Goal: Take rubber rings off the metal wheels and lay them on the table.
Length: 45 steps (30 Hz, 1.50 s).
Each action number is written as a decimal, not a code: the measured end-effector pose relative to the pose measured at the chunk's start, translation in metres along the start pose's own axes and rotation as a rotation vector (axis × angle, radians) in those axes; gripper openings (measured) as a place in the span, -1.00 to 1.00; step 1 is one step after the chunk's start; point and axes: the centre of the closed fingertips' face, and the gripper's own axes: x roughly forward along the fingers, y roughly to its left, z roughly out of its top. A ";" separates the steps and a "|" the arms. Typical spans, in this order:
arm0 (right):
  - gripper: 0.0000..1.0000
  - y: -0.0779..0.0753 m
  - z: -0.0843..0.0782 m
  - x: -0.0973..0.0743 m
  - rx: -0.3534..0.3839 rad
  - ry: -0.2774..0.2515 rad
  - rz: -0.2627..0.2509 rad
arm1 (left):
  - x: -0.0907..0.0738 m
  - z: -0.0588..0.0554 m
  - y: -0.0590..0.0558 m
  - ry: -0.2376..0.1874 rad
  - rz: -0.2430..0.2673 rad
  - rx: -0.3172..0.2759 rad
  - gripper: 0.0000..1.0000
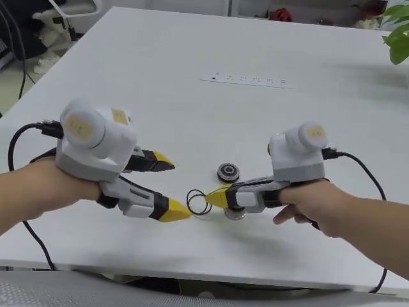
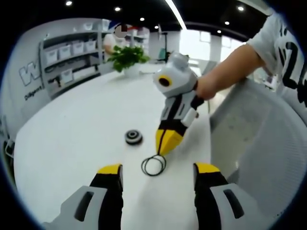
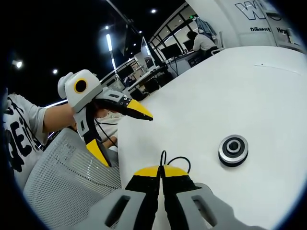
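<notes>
Right gripper (image 1: 217, 197) is clamped fully closed on a thin black rubber ring (image 1: 199, 202), which is rested on the white table (image 1: 192, 77). Left gripper (image 1: 181, 190) is held wide open and empty at 9 o'clock of the ring. A round metal wheel with black rubber rim (image 1: 227, 171) is seen on the table at 1 o'clock of the ring.
</notes>
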 end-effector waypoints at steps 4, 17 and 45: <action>-1.00 0.000 -0.001 0.001 -0.002 0.002 -0.006 | 0.000 -0.001 -0.001 0.003 -0.001 0.000 0.20; -1.00 -0.011 -0.002 0.002 -0.013 0.002 -0.051 | -0.001 -0.003 -0.003 0.006 -0.001 -0.006 0.20; -0.72 -0.027 0.009 -0.015 -0.055 -0.036 -0.117 | 0.005 -0.005 0.004 0.014 0.001 -0.015 0.18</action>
